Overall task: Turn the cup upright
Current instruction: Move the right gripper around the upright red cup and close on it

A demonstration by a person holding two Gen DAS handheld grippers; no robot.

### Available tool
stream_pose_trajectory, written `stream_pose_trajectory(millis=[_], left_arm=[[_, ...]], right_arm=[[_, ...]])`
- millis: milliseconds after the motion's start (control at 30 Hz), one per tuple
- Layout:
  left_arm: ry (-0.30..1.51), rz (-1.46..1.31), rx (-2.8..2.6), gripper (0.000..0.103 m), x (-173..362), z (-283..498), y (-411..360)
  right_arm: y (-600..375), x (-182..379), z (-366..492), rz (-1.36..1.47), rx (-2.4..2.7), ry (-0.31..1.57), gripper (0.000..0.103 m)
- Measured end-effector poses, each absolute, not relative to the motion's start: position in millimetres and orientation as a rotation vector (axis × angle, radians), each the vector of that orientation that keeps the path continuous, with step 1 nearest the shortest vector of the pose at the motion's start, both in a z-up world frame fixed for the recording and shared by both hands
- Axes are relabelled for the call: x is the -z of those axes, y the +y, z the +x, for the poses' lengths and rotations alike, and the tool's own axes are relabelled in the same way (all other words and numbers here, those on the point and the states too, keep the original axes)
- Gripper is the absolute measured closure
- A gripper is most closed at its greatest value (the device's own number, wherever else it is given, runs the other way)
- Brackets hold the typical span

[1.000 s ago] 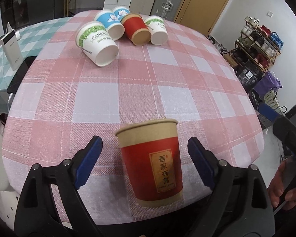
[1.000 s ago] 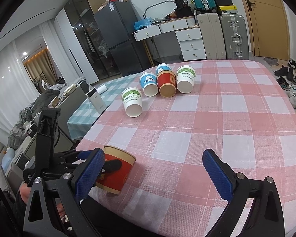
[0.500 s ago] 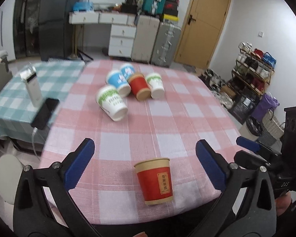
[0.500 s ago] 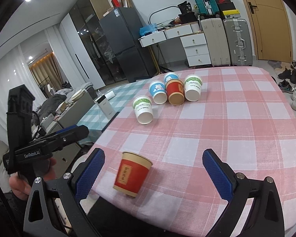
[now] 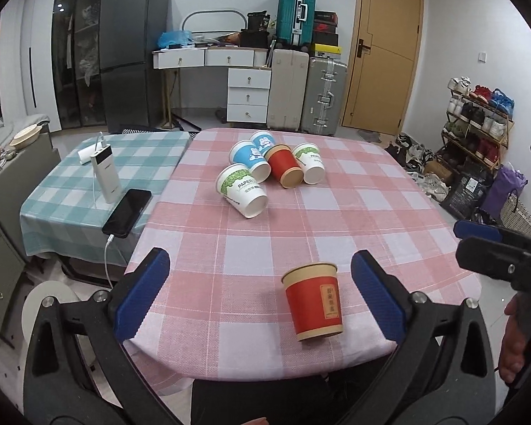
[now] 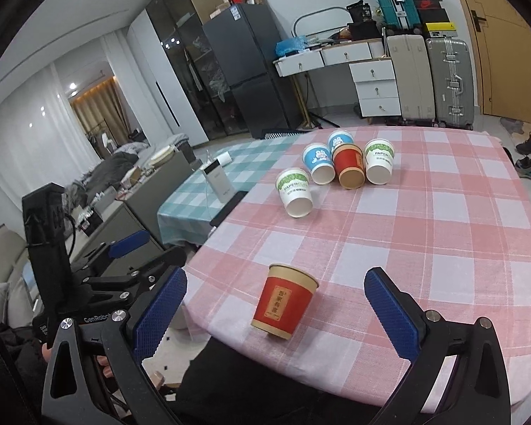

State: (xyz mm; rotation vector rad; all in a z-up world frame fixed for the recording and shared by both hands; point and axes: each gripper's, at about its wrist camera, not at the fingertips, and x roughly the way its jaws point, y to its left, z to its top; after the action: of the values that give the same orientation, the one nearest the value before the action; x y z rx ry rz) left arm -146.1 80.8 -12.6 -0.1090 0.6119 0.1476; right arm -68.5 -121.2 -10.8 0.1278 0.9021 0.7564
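Note:
A red paper cup point(image 5: 314, 301) point(image 6: 284, 302) stands upright near the front edge of the pink checked table point(image 5: 336, 219) point(image 6: 424, 233). My left gripper point(image 5: 262, 295) is open and pulled back from the cup, nothing between its blue pads. My right gripper point(image 6: 275, 315) is also open and empty, held before the table's front edge. Farther back lie several cups on their sides: a green-and-white cup point(image 5: 242, 189) point(image 6: 295, 191), two blue ones point(image 5: 249, 159) point(image 6: 317, 163), a red one point(image 5: 285, 170) point(image 6: 350, 168) and another green-and-white one point(image 5: 309, 166) point(image 6: 378, 164).
A teal checked side table point(image 5: 88, 184) on the left carries a white power bank point(image 5: 106, 175) and a black phone point(image 5: 127, 212) on a cable. Suitcases, a drawer unit and a fridge line the far wall. A shoe rack point(image 5: 478, 124) stands to the right.
My left gripper has drawn back and up from the red cup, which stays upright on the table. The right gripper has also retreated a little. Both remain open.

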Motion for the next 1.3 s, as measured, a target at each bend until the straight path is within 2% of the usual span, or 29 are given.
stream_pose_trajectory(millis=[400,933,1300], left_arm=[[0.635,-0.14,-0.187,0.001,37,-156,105],[0.717,-0.2,-0.214,0.001,82,-124,150],[0.757,-0.205,-0.208,0.001,94,-112,150]], right_arm=[[-69,65,-29,0.0,-0.77,1.228,0.001],[-31,167,56,0.171,-0.785,1.679,0.001],[-8,186,66,0.137,-0.81,1.8,0.001]])
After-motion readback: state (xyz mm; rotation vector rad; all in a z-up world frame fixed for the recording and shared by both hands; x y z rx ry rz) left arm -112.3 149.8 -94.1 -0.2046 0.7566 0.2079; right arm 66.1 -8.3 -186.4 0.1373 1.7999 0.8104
